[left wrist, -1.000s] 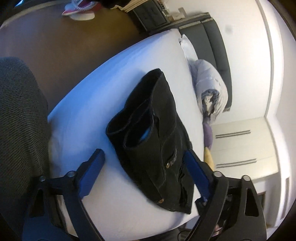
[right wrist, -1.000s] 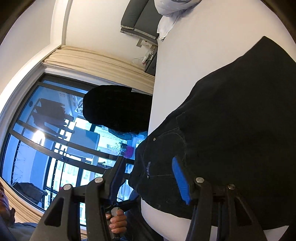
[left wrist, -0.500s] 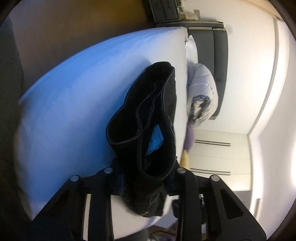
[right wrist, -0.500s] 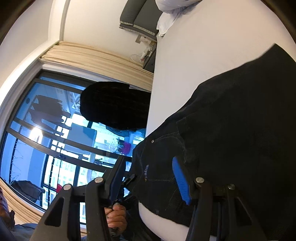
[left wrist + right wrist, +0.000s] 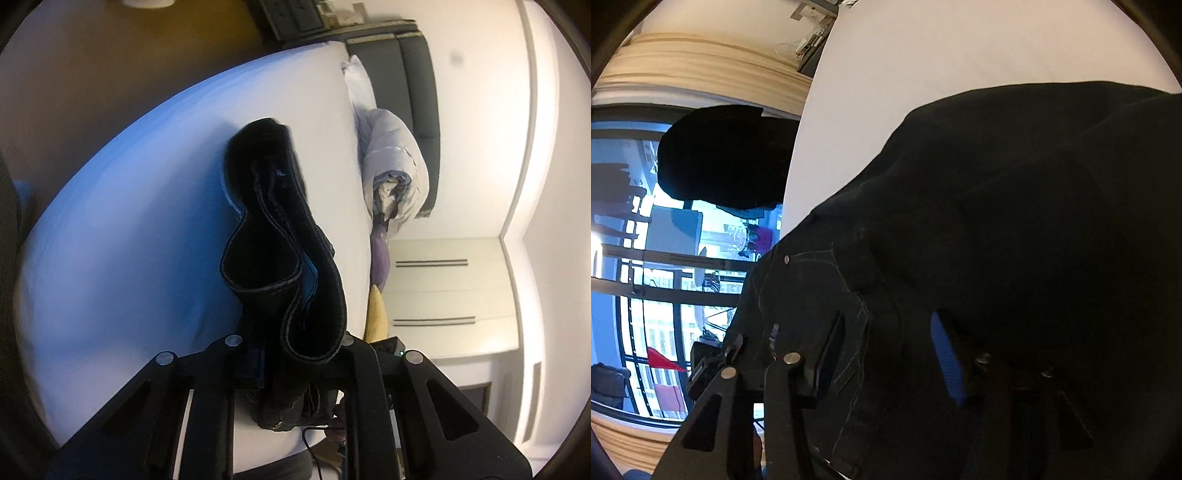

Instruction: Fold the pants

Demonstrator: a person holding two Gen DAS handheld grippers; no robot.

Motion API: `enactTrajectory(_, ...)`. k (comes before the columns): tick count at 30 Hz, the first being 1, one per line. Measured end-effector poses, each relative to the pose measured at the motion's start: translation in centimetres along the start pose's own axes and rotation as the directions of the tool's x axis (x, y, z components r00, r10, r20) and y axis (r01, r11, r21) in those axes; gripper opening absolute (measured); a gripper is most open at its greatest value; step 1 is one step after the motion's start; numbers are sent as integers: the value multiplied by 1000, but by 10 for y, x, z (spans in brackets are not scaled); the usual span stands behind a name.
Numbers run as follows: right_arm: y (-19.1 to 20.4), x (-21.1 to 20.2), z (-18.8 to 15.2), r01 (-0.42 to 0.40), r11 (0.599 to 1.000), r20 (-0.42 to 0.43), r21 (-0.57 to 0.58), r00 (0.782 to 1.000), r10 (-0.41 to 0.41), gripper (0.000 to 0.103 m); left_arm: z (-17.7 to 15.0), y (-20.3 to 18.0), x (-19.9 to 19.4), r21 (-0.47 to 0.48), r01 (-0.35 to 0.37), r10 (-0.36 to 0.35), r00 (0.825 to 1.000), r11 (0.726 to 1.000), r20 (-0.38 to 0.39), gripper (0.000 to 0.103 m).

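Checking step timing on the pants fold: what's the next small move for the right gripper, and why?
Probably finish closing the right gripper on the black pants. Its jaws are closing astride the waist fabric, but the pads do not press it yet. The left gripper is closing and already pinches the waistband over the white bed, so a second grip is needed before lifting.

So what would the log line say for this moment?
left gripper: closing on pants waistband | right gripper: closing, over pants, not gripping | bed: under pants
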State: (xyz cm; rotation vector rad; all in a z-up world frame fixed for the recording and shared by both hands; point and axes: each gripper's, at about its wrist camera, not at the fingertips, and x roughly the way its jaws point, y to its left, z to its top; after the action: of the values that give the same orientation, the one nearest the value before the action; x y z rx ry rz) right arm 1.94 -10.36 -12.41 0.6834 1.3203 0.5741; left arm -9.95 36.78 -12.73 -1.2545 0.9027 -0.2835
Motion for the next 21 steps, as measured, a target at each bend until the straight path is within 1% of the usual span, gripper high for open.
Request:
enactTrajectory(4,-7,-5,-8,-45,999,36,-20,998,46,51,-1,-27,4,65,-16,16,1000,998,-1,14)
enactTrajectory(8,-14,-9,-13,-66,998,73,-24,995,68,46,-6,-56,4,138,-36,36,999,990,0,14)
enactTrajectory(11,-16,-13,-16,-80,996,98,-42,992,84,45,-8,-89,13,224,-62,62,998,973,3,14)
enactTrajectory(13,-15,-19,-14,-95,995,114,-29,989,97,47,-16,-118,19,309,-77,80,997,948,3,14)
enactTrajectory(14,-13,-22,-11,-103,995,121,-4,987,103,55,-21,-134,24,348,-81,86,996,934,2,14)
enactTrajectory(15,-13,-32,-13,-119,993,135,27,984,114,61,-28,-152,30,396,-86,93,996,914,1,14)
enactTrajectory(16,-11,-45,-13,-141,989,161,33,978,134,74,-38,-174,39,460,-91,103,995,883,-1,14)
enactTrajectory(17,-7,-57,-13,-159,987,185,14,971,153,80,-48,-190,48,511,-95,113,994,854,-4,14)
enactTrajectory(18,-2,-71,-12,-165,986,202,-15,965,164,81,-64,-212,65,579,-96,128,992,809,-14,14)
enactTrajectory(20,0,-96,-9,-172,984,212,-48,961,178,82,-95,-239,99,669,-96,166,985,737,-42,14)
enactTrajectory(21,-3,-107,-8,-184,981,216,-54,957,191,83,-121,-250,124,728,-102,208,976,678,-57,14)
